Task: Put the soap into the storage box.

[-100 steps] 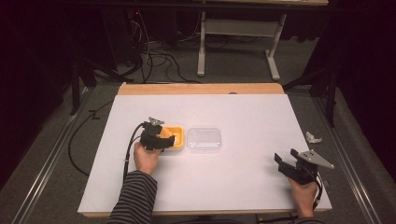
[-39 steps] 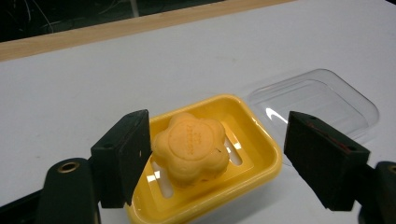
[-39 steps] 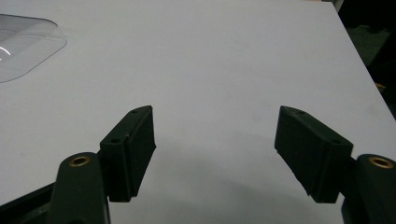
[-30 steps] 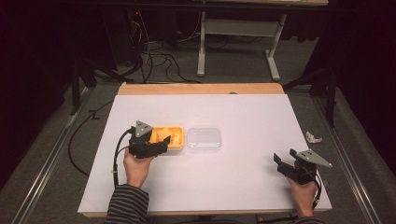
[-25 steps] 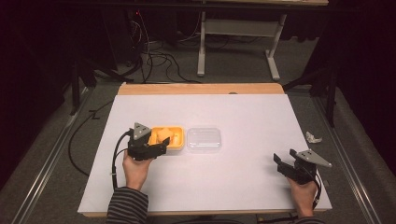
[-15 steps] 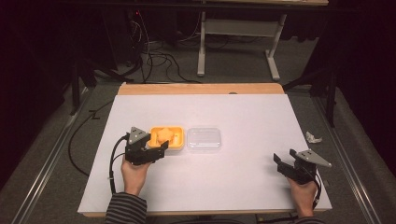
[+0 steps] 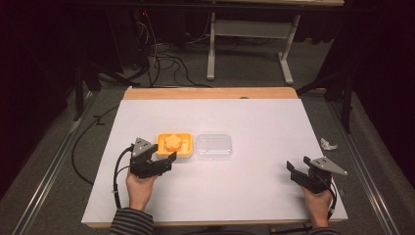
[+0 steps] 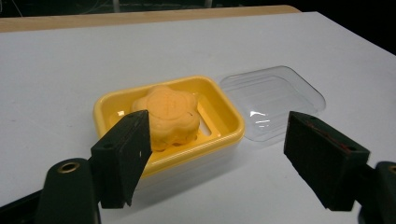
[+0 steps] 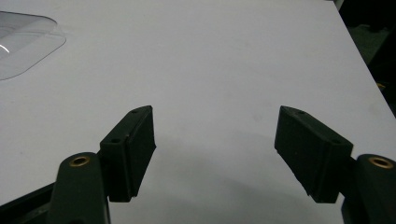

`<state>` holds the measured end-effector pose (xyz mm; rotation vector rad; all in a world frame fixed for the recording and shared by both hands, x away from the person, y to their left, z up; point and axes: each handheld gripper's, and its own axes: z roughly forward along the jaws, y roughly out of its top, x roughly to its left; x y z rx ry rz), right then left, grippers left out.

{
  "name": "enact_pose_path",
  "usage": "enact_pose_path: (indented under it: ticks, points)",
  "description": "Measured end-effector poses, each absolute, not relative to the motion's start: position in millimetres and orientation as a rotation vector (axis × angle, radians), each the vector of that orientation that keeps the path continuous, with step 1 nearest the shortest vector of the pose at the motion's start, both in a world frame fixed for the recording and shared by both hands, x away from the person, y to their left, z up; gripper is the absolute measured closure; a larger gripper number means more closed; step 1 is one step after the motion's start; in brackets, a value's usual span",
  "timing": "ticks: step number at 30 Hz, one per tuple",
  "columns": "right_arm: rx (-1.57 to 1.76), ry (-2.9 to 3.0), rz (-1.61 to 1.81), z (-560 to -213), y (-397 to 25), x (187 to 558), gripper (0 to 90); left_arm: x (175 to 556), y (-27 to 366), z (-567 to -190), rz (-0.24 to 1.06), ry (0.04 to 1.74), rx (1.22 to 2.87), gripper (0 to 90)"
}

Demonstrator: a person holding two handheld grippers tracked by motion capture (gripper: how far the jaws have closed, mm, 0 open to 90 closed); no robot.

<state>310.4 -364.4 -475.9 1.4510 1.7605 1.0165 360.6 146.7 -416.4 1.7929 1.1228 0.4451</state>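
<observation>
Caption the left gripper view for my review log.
Open left gripper facing an orange flower-shaped soap in a yellow plastic tray, clear plastic lid alongside.

High view overhead, facing forward; gripper views low, close; clear lid [image 7: 213,145] shared.

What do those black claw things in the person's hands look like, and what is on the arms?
Each gripper, left and right, is black, with two flat block-shaped jaws on arms with brass-coloured rivets. A grey three-cornered plate sits on top of each, and a black cable trails from the left one. The person's sleeve is dark with thin pale stripes.
</observation>
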Motion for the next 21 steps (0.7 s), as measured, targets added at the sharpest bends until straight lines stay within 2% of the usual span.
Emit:
enact_pose_path:
  ticks: [21]
  points:
    - [1.456,1.776,1.013,-476,-364,312,29.2,345,148,-429,0.423,1.131,1.779,23.4]
